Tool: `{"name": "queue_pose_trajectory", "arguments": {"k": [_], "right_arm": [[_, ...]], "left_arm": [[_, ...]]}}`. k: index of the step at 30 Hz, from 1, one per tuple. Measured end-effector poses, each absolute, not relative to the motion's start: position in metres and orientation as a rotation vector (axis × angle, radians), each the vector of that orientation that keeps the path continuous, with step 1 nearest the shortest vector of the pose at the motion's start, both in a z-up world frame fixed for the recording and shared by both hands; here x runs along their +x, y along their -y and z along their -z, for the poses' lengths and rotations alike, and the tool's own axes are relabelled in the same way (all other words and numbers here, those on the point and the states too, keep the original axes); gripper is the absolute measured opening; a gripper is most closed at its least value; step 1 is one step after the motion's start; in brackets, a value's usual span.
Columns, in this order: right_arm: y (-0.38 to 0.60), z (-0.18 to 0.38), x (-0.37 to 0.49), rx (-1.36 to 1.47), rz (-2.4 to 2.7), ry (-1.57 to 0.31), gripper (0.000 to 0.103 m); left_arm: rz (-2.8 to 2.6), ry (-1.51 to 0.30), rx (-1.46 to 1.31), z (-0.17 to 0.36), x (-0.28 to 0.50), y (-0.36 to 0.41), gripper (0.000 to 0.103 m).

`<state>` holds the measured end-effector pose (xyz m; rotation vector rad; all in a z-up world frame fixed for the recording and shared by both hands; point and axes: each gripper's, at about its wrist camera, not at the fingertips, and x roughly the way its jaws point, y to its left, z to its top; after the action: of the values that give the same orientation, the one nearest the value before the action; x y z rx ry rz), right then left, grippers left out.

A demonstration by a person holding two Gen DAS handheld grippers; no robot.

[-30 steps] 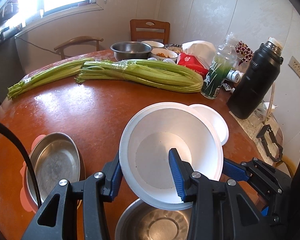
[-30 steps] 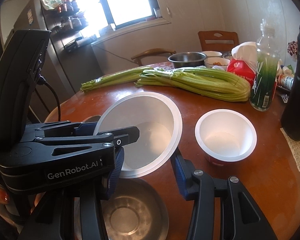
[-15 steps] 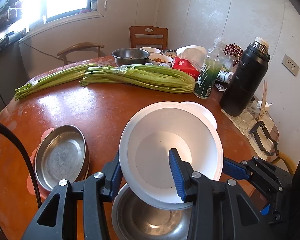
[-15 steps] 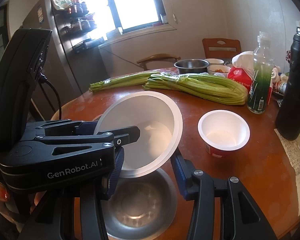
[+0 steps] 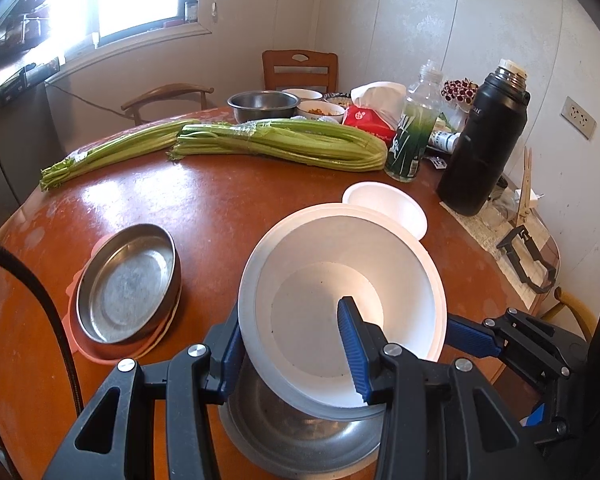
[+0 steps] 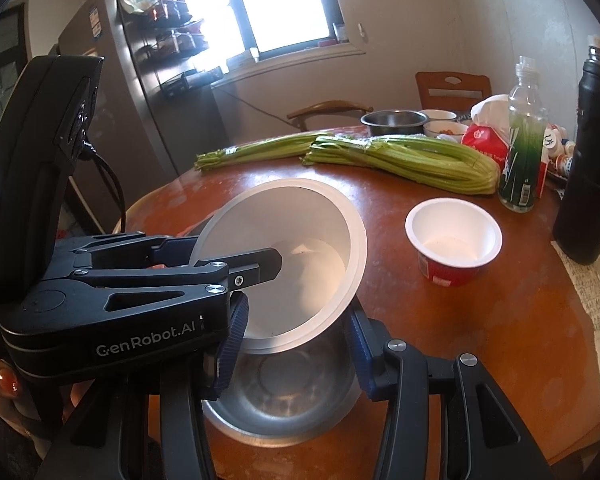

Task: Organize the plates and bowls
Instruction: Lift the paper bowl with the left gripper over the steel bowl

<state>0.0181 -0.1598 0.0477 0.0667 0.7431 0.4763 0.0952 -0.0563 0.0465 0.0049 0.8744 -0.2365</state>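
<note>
My left gripper (image 5: 292,350) is shut on the near rim of a large white bowl (image 5: 324,280), one finger inside and one outside, and holds it tilted above a steel bowl (image 5: 300,436). In the right wrist view the white bowl (image 6: 300,240) hangs over the steel bowl (image 6: 280,392). My right gripper (image 6: 296,354) is open, its fingers on either side of the steel bowl, below the white bowl. A small red cup (image 6: 454,240) with a white inside stands to the right. A steel plate (image 5: 126,284) lies on a pink plate (image 5: 100,354) at the left.
Two celery bundles (image 5: 276,142) lie across the far side of the brown round table (image 5: 204,208). A green bottle (image 5: 410,136), black thermos (image 5: 480,144), tissue pack, steel bowl (image 5: 264,104) and food bowls stand behind. The table edge is close on the right.
Both grippers have pulled back and up from the table, so the scene looks farther off. The white bowl stays in my left gripper; more of the steel bowl shows under it.
</note>
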Motion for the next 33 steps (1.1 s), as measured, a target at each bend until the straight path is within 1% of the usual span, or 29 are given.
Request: {"name": "queue_pose_trajectory", "arguments": {"k": [19, 33], "right_arm": [[0.154, -0.027, 0.004, 0.052, -0.51, -0.802, 0.051], [0.15, -0.009, 0.003, 0.037, -0.518, -0.87, 0.051]], "left_arm": [[0.221, -0.912, 0.001, -0.024, 0.082, 0.052, 0.043], [0.22, -0.972, -0.001, 0.0, 0.082, 0.051, 0.043]]}}
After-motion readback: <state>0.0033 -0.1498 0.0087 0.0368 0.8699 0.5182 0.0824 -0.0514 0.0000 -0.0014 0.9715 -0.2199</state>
